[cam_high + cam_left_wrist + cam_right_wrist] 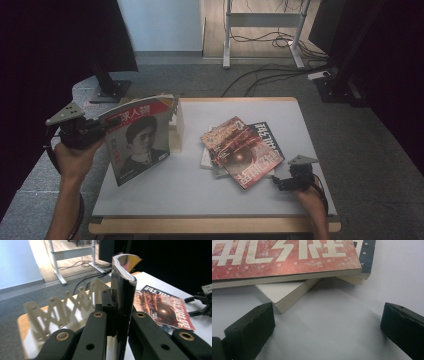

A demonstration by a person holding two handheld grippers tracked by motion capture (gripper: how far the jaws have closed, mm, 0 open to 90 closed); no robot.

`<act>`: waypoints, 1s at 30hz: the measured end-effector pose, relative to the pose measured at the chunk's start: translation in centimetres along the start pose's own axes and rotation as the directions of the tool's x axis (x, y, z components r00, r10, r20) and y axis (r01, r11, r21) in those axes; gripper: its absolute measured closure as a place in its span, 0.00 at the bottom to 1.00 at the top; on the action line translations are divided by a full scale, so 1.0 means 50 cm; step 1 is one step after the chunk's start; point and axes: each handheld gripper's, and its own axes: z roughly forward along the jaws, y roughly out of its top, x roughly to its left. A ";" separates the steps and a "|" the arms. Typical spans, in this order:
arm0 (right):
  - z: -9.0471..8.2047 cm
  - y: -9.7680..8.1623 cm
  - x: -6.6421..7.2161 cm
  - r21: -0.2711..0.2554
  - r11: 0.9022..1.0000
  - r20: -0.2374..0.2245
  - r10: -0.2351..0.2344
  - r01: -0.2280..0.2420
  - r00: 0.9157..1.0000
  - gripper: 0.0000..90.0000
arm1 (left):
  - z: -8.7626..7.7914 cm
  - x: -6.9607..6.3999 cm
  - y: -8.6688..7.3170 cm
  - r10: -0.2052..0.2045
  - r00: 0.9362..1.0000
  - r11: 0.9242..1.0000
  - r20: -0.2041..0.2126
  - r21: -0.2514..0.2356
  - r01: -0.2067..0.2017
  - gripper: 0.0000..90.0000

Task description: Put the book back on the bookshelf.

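Over at the left of the high view, our left tongs (102, 125) are clamped on the spine edge of the portrait magazine (140, 142), holding it upright so its lower corner hangs just above the tabletop (190, 185). In the left gripper view the jaws pinch that magazine (122, 297) edge-on, and its top pages curl over, so the grip sits low and near the binding, we judge, to keep the floppy cover from sagging.

Just behind it stands the white zigzag rack (176, 127), its slotted teeth showing in the left gripper view (62, 307). We reckon the vertical hold is there so the magazine can slide straight into one of those slots.

Toward the lower right of the high view, our right tongs (280, 182) rest low by the pile, jaws spread wide with nothing between them. Right in front of them in the right gripper view sits the red magazine (282, 257), topmost on the stack (242, 150), with a pale book's corner (287, 293) poking out below. That overhanging edge looks like the easiest place to get a jaw under.
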 end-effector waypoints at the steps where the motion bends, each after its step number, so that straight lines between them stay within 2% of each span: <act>1: 0.000 0.000 0.000 0.000 1.000 0.000 0.000 0.000 1.000 0.00 | -0.010 0.007 -0.004 -0.008 1.000 1.000 -0.021 -0.002 0.008 0.96; 5: 0.000 0.000 0.000 0.000 1.000 0.000 -0.001 0.001 1.000 0.00 | -0.031 0.028 -0.013 -0.038 0.997 0.999 -0.072 -0.005 0.037 0.97; 11: 0.000 0.000 0.000 0.001 1.000 -0.001 -0.001 0.001 1.000 0.00 | -0.050 0.046 -0.020 -0.071 0.992 0.997 -0.101 -0.024 0.069 0.97; 19: 0.000 0.000 0.000 0.002 1.000 -0.001 -0.002 0.002 1.000 0.00 | -0.070 0.061 -0.013 -0.087 0.986 0.996 -0.142 -0.036 0.082 0.97; 27: 0.000 0.000 0.000 0.002 1.000 -0.001 -0.001 0.001 1.000 0.00 | -0.071 0.076 -0.017 -0.115 0.978 0.993 -0.175 -0.048 0.108 0.97; 30: 0.000 0.000 -0.001 0.002 1.000 -0.001 -0.002 0.002 1.000 0.00 | -0.059 0.082 -0.017 -0.125 0.974 0.992 -0.188 -0.057 0.117 0.97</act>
